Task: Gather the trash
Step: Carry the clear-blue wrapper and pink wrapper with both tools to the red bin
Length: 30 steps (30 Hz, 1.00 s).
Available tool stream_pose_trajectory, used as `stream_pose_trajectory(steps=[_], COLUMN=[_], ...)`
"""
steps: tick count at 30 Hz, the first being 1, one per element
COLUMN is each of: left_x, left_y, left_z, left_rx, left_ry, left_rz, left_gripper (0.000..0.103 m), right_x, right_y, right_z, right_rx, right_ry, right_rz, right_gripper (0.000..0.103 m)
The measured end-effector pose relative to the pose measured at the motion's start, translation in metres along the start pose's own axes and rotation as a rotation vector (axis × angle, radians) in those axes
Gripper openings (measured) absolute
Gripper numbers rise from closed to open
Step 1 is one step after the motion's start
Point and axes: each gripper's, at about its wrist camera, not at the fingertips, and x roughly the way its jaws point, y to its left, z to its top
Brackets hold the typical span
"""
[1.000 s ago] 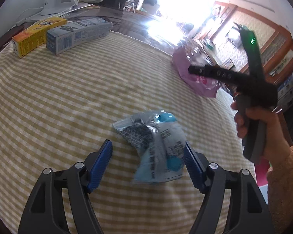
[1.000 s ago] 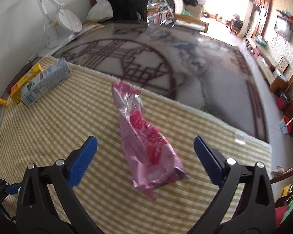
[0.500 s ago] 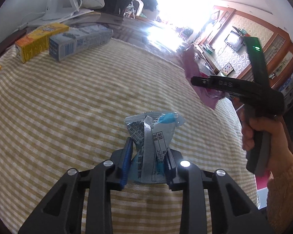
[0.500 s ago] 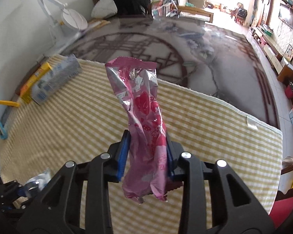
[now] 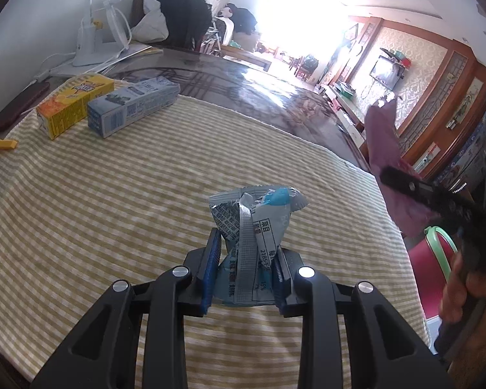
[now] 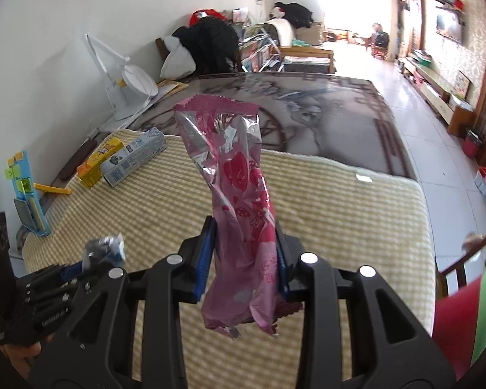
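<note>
My left gripper (image 5: 246,269) is shut on a crumpled blue and silver snack wrapper (image 5: 256,223) and holds it just above the yellow striped cloth (image 5: 113,201). My right gripper (image 6: 244,259) is shut on a long pink foil wrapper (image 6: 239,188) and holds it upright, well above the cloth (image 6: 340,201). In the left wrist view the pink wrapper (image 5: 385,149) and the right gripper show at the right edge. In the right wrist view the left gripper with the blue wrapper (image 6: 105,251) shows at the lower left.
A yellow box (image 5: 71,103) and a blue-white box (image 5: 133,105) lie at the cloth's far left. A white desk lamp (image 6: 126,81) stands behind them. A red bin with a green handle (image 5: 434,259) sits past the table's right edge. A blue phone stand (image 6: 26,191) stands at the left.
Both grippers closed on their wrappers and lifted them off the cloth. The pink wrapper has risen higher and now hangs upright in the right gripper.
</note>
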Motion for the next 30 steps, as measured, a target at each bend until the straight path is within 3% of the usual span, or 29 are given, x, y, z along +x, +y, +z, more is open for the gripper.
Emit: stream_pose_trajectory(steps=[9,30], left_x=[-0.001,0.013], left_y=[-0.039,-0.109], left_z=[-0.004,-0.022], left_rx=[0.064,0.158], left_ry=[0.007,0.057], left_rz=[-0.008,-0.013], left_gripper=[0.027,0.027], right_x=[-0.032,-0.070], right_y=[-0.012,-0.068], right_z=[-0.026,-0.042], right_rx=[0.041,0.112], right_ry=[-0.043,-0.122], right_rz=[-0.016,-0.078], right_gripper=[0.032,0.032])
